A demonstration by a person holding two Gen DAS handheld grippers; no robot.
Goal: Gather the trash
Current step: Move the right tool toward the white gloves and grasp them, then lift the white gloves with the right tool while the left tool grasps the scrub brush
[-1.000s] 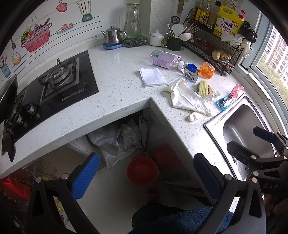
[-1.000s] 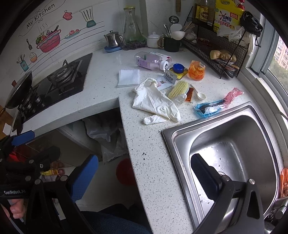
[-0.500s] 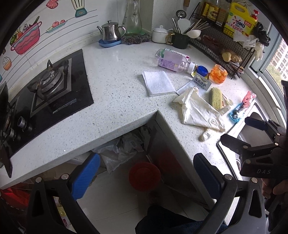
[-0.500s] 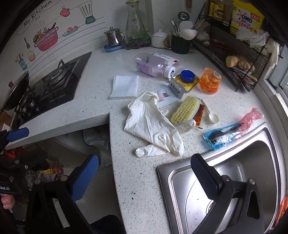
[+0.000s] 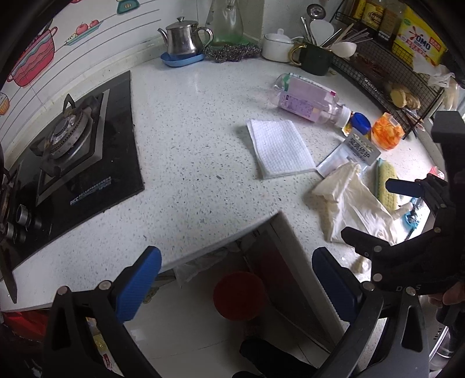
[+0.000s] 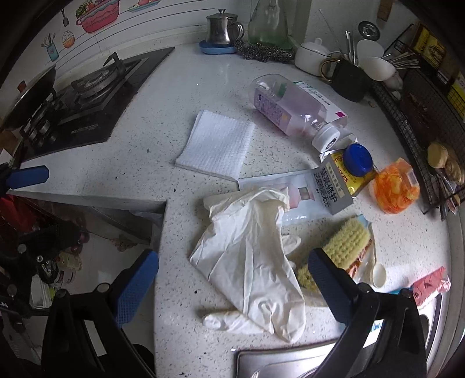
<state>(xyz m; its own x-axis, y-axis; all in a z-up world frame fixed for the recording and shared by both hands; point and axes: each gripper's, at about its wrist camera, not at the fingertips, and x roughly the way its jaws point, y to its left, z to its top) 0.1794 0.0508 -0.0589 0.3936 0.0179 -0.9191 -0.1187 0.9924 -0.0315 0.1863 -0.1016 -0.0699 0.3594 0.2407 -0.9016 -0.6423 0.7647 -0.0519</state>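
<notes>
Trash lies on the white speckled counter (image 6: 151, 136): a crumpled white glove (image 6: 250, 256), a folded paper towel (image 6: 216, 144), an empty clear bottle (image 6: 287, 109) on its side, a grey box (image 6: 334, 189), a flat packet (image 6: 270, 183), a blue-capped jar (image 6: 357, 160), an orange cup (image 6: 396, 186) and a yellow brush (image 6: 345, 241). My right gripper (image 6: 232, 286) is open and empty, low over the glove. My left gripper (image 5: 237, 286) is open and empty, above the counter's inner corner, the towel (image 5: 279, 148) and glove (image 5: 348, 203) ahead of it.
A black gas hob (image 5: 75, 151) sits at the left. A kettle (image 5: 183, 40), a glass jug (image 6: 267, 23), a dark mug (image 6: 348, 78) with utensils and a wire rack (image 6: 421, 116) line the back. A steel sink (image 6: 290, 363) is at the right. A red bucket (image 5: 238, 295) stands below on the floor.
Both grippers have moved forward and lower toward the counter. The right one left the sink and now hangs over the glove. Both stay open.
</notes>
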